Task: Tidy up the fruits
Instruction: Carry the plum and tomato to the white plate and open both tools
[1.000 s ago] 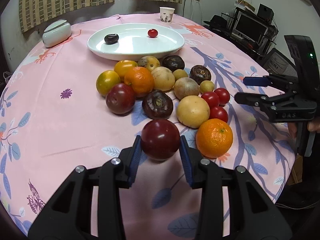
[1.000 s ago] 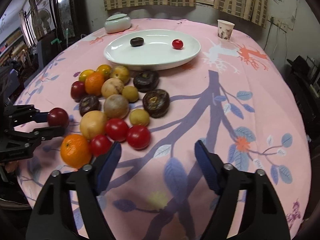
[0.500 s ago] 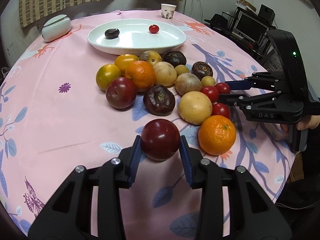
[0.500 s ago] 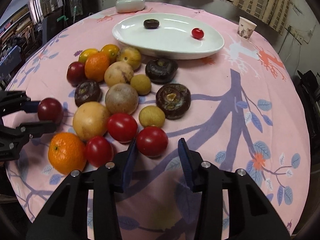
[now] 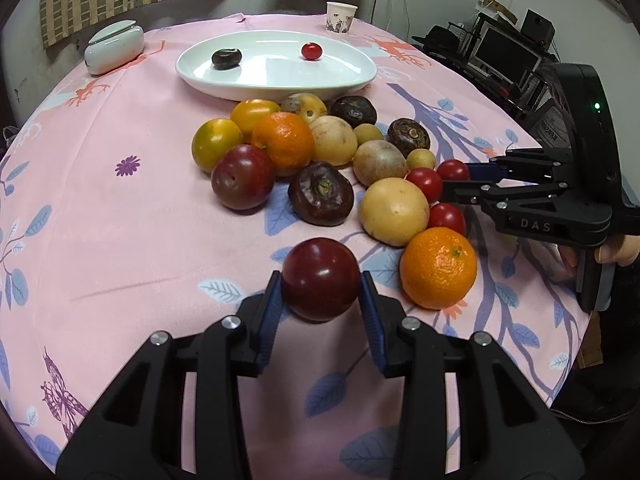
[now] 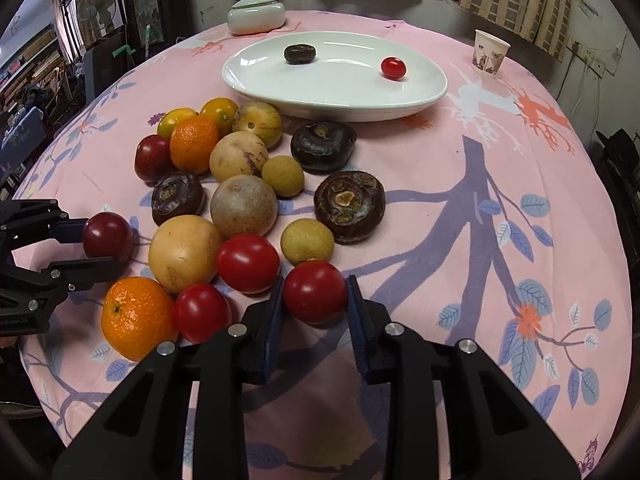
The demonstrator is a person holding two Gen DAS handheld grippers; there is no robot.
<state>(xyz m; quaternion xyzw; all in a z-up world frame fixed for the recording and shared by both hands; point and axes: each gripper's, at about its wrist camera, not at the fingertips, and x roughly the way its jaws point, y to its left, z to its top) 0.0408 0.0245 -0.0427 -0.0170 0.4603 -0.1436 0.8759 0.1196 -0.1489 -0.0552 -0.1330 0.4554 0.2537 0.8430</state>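
My left gripper [image 5: 320, 286] is shut on a dark red plum [image 5: 320, 270], held just above the pink tablecloth at the near side of the fruit pile. My right gripper [image 6: 315, 294] is shut on a red tomato [image 6: 315, 286], with both blue pads pressed against its sides. From the left wrist view that tomato [image 5: 452, 169] sits at the pile's right edge. The pile holds oranges, tomatoes, plums, dark water chestnuts and yellow-brown fruits. Beyond it, a white oval plate [image 6: 434, 92] carries one dark chestnut [image 6: 300, 54] and one small tomato [image 6: 393, 68].
A paper cup [image 5: 341, 17] stands behind the plate, and a white lidded ceramic jar [image 5: 114, 46] sits at the back left. An orange [image 5: 438, 267] lies close to the right of the held plum. The round table's edge curves near both grippers. Shelves with electronics stand at the far right.
My right gripper came forward and down to the pile's edge, and its wide jaws closed on the red tomato. The left gripper kept still with the plum.
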